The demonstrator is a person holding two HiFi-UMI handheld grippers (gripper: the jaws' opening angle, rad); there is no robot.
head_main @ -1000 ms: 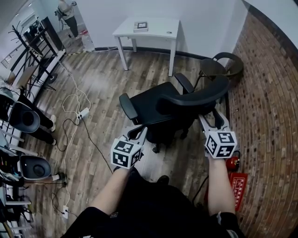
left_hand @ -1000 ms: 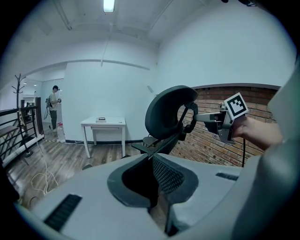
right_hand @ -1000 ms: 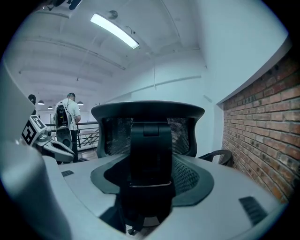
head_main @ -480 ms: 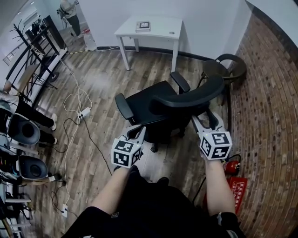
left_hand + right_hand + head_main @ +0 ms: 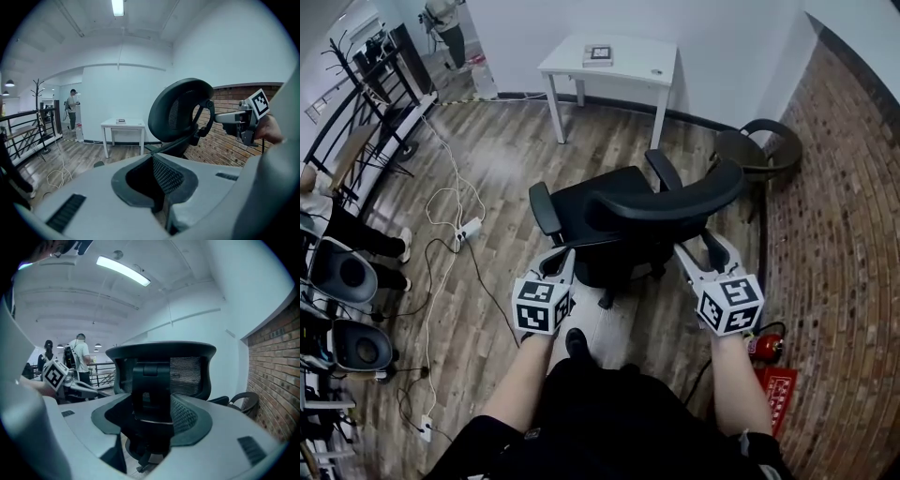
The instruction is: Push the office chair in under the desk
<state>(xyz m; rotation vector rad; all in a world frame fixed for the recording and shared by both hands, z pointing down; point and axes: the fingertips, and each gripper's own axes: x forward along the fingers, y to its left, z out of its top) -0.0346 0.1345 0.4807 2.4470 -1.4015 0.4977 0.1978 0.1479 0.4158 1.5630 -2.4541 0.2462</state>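
Wood floor (image 5: 487, 169) underfoot; left claw (image 5: 558, 262) and right claw (image 5: 701, 253) both spread wide, gripping nothing, right at the office chair (image 5: 619, 211) backrest. Beyond it, well apart, white table (image 5: 628, 54) stands against the wall (image 5: 722, 42).

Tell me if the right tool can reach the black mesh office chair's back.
Likely yes: the right tool sits behind the black mesh office chair, jaws apart, the back support lined up between them; nothing blocks it.

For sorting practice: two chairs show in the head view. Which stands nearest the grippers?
The black office chair, just ahead of the left gripper and right gripper; the round-backed chair stands by the brick wall.
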